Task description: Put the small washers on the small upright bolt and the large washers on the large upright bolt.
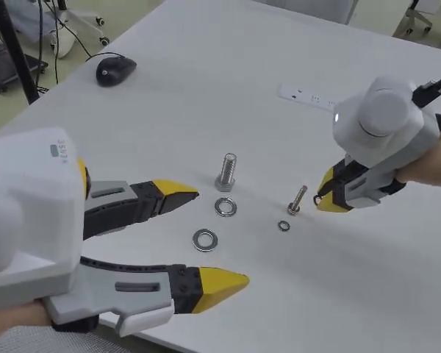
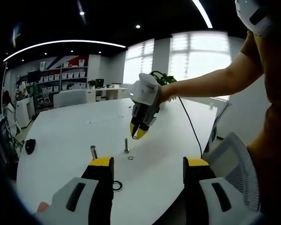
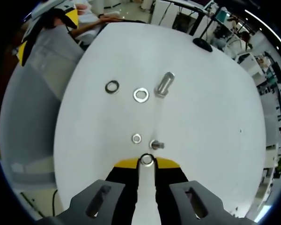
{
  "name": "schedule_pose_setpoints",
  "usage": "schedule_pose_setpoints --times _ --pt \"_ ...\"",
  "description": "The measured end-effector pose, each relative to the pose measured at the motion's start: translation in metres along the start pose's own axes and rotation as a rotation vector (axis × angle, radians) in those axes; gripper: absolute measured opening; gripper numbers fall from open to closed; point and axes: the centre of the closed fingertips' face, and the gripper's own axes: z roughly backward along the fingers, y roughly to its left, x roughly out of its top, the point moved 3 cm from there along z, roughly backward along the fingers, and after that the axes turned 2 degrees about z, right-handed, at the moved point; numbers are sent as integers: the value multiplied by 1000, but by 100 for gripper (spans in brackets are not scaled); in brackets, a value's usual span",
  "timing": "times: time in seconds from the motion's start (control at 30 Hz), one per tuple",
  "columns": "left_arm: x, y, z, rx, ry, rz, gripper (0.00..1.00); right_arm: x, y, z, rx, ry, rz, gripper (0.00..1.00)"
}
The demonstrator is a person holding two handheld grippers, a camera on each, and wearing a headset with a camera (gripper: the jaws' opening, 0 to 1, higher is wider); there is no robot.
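Observation:
The large upright bolt (image 1: 227, 171) stands mid-table, with two large washers (image 1: 225, 207) (image 1: 204, 239) flat in front of it. To the right is the small upright bolt (image 1: 298, 199), a small washer (image 1: 284, 226) lying at its foot. My right gripper (image 1: 327, 198) hangs just right of the small bolt. In the right gripper view it (image 3: 146, 161) is shut on a small washer (image 3: 146, 160), close to the small bolt (image 3: 156, 145). My left gripper (image 1: 209, 237) is open and holds nothing, its tips either side of the nearer large washer.
A black mouse (image 1: 115, 70) lies at the far left of the white table (image 1: 206, 88). A white power strip (image 1: 309, 95) sits behind the bolts. The table's near edge runs under my left gripper.

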Motion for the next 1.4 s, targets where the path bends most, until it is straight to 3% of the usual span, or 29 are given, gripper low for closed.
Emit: schedule_pose_setpoints --times 0.3,0.63,1.03,1.4 --pt "2 1 -2 2 0 1 59 11 -15 -2 -25 -10 5 12" --pt "3 5 -1 12 -1 7 59 15 -20 -11 0 1 13 12" --pt "2 8 -1 17 -2 15 59 11 -24 -22 22 21 11 12" --pt "0 11 -2 22 2 26 59 5 -23 -43 52 42 6 12"
